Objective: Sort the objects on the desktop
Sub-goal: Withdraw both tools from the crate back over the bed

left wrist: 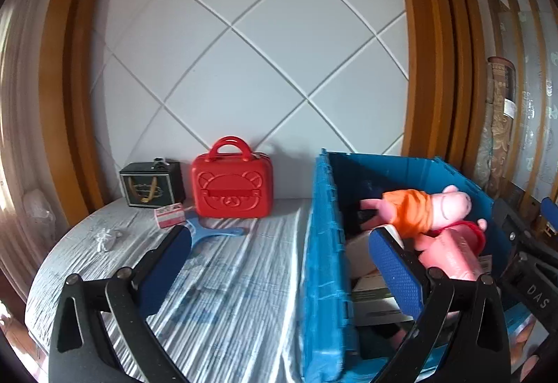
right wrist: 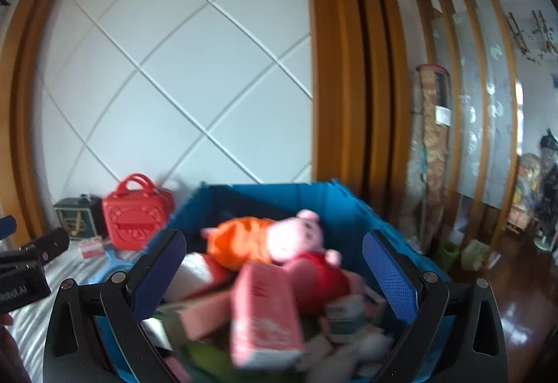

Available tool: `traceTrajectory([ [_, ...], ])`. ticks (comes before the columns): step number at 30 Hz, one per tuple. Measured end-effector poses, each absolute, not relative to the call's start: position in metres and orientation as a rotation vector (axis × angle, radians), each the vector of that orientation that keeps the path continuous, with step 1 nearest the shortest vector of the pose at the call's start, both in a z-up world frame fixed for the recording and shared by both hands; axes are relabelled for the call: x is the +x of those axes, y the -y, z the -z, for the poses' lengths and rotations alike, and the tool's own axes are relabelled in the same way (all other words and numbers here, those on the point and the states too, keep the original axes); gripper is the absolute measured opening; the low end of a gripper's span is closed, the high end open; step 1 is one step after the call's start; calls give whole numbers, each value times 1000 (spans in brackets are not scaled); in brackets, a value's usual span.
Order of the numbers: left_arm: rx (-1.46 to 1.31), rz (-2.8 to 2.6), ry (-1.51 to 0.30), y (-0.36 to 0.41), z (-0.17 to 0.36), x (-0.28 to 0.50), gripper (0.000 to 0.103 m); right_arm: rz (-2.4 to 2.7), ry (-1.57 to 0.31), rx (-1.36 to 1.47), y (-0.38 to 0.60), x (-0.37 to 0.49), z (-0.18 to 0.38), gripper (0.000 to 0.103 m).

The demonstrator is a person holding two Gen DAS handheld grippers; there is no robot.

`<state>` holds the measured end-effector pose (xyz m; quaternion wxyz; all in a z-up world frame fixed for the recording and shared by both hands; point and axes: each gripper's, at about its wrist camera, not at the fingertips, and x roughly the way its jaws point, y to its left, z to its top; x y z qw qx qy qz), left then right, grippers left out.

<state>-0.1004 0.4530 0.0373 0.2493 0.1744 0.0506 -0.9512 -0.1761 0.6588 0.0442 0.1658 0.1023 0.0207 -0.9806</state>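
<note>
A blue plastic crate (left wrist: 324, 243) (right wrist: 265, 198) stands on the table's right part, filled with a pink pig plush in orange (left wrist: 429, 208) (right wrist: 279, 240), a second pig plush in red (right wrist: 321, 275), a pink box (left wrist: 453, 257) (right wrist: 265, 313) and several small boxes. My left gripper (left wrist: 282, 261) is open and empty, straddling the crate's left wall. My right gripper (right wrist: 275, 264) is open and empty above the crate, the pink box between its fingers but blurred and not gripped.
On the grey striped tabletop (left wrist: 226, 278) a red bear case (left wrist: 232, 189), a black gift box (left wrist: 151, 186), a small pink-white box (left wrist: 170, 215), a blue flat tool (left wrist: 212, 231) and crumpled white wrap (left wrist: 106, 238) sit at the back left. Wood-framed wall behind.
</note>
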Motion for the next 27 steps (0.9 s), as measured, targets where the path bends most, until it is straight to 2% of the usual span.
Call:
traceTrajectory([
  [6,490,2517,-194,-369,-27,-69,103,2686,-78,273,-579,-153,-45,103],
  [18,593,2519,-177,-169,-3,-33,103,2658,-62,358,-388,-108,-30,103],
  [27,713,2489,-293,-85,40,-42,103,2623,-141,514,-290,-116,1,103],
])
